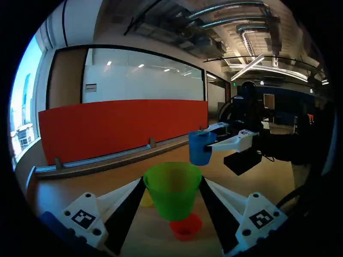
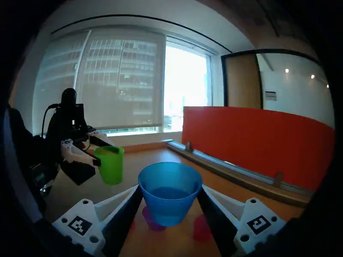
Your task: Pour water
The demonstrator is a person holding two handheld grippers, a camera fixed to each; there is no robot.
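Behind the green cup (image 1: 173, 195), just below the left gripper (image 1: 171, 180), a yellow cup (image 1: 147, 199) peeks out, mostly hidden, only one edge showing. The green cup's base covers part of a red cup (image 1: 185, 227) standing beneath the fingers. What's inside the green cup is hard to make out. Over in the right gripper view, the blue cup (image 2: 170, 201) blocks most of a purple cup (image 2: 151, 219) under the fingers, and a pink cup (image 2: 201, 227) sits low beside the right-hand finger, blurred. A level line inside the blue cup looks like water.

Both cups ride upright, lifted off the wooden worktop (image 1: 107, 180). Left fingers pinch the green cup from both sides; the right gripper (image 2: 170, 188) has its fingers clamped on the blue cup the same way. In each view the other gripper shows well beyond the fingertips, cup in its grip.

Along the worktop's far edge runs a rail (image 1: 111, 158), a red partition (image 1: 124, 124) above it. Bright window (image 2: 184, 85) with blinds (image 2: 120, 81) beyond the right fingers; exposed pipes (image 1: 231, 13) overhead.

The count: two grippers, two held cups, two small cups below each pair of fingers. Whether red and pink are one cup, I can't tell.
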